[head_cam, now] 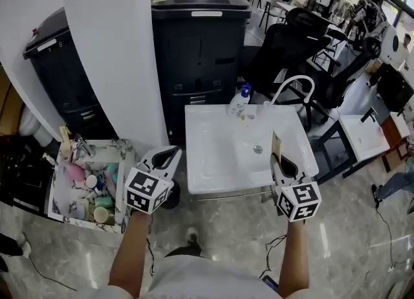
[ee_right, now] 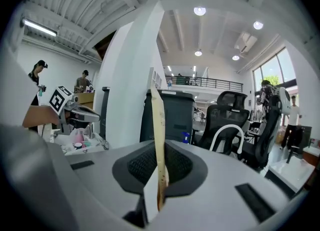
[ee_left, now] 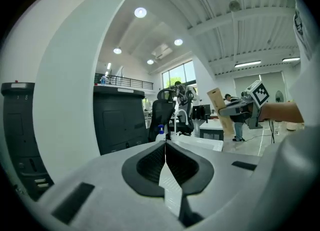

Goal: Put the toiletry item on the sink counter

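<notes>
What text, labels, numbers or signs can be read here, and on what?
Nothing reads clearly.
White label on the left black cabinet: too small to read.
White label on the big black bin: too small to read.
Print on the flat tan card in the right gripper: blurred.
Marker cubes: square patterns only, no words.

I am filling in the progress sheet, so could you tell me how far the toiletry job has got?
Looks done: a blue-capped bottle stands at the back of the sink counter by the faucet. In hand: the right hand-held gripper is shut on a thin tan item above the counter's front right edge. Remaining: setting it down; the left hand-held gripper is shut, empty, near a marbled tray of more toiletries.
</notes>
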Available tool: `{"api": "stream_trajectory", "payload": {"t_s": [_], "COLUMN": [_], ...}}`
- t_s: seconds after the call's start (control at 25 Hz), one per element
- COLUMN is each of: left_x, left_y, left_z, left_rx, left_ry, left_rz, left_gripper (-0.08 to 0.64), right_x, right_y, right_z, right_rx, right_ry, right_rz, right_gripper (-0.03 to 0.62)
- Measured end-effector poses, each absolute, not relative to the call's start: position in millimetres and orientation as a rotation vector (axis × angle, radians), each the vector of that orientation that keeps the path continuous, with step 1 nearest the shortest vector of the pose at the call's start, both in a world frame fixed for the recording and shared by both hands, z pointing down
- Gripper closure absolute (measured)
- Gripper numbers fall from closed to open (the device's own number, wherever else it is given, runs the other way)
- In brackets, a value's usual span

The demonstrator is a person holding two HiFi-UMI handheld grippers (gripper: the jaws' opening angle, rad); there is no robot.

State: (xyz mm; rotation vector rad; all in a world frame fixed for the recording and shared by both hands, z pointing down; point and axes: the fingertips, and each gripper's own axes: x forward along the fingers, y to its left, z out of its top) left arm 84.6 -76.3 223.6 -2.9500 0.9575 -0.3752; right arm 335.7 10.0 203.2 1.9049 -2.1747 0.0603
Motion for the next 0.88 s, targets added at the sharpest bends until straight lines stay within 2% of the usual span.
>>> {"api": "stream_trajectory", "payload": {"t_s": [0.52,0.88], "left_x": [103,105], "left_y": [-174,-223], "left_z": [270,309], "left_rx": [-3.022,-3.043], "left_ry": [0.949,1.16], "left_rz": [-0.472,-0.538], "left_gripper": [0.549,0.549], "right_x": [327,305], "right_y": [-134,-241], "right_z": [246,318], "right_rx": [1.689,1.362], "right_ry": [-2.14,-2.157], "right_rz": [0.035,0.015], "right_gripper": [0.568,0.568]}}
